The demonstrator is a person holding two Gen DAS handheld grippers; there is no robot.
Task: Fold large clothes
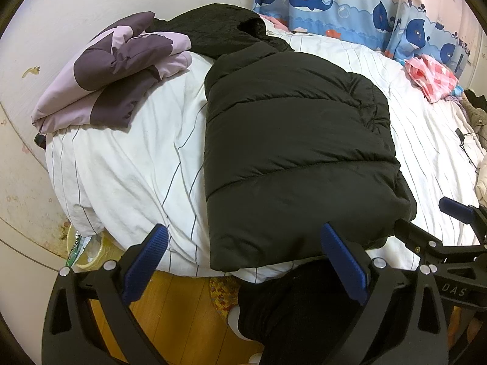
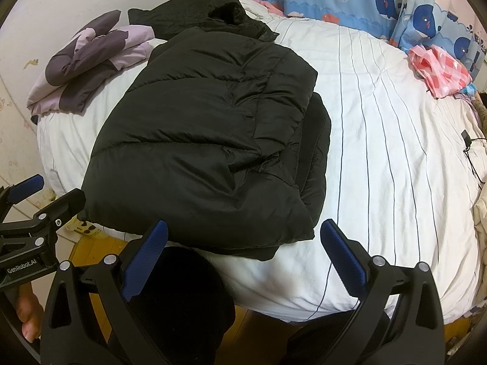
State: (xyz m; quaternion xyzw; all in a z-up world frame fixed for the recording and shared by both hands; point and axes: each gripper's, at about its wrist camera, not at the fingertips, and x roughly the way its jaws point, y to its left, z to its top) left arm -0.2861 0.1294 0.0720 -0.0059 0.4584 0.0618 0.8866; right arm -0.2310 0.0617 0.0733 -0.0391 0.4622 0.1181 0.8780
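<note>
A black puffer jacket (image 1: 292, 152) lies folded lengthwise on the white striped bed (image 1: 127, 164), its hood at the far end. It also shows in the right wrist view (image 2: 207, 140), with a sleeve folded over its right side. My left gripper (image 1: 243, 234) is open and empty, hovering at the jacket's near hem. My right gripper (image 2: 243, 231) is open and empty over the hem's right corner. Each gripper appears in the other's view: the right gripper (image 1: 426, 216) and the left gripper (image 2: 51, 191), both open.
A folded purple and lilac jacket (image 1: 112, 73) lies at the far left of the bed. A pink checked cloth (image 1: 432, 76) lies at the far right by whale-print pillows (image 1: 350, 3). A black cable (image 2: 468, 152) sits at the right edge. Wooden floor (image 1: 170, 301) is below.
</note>
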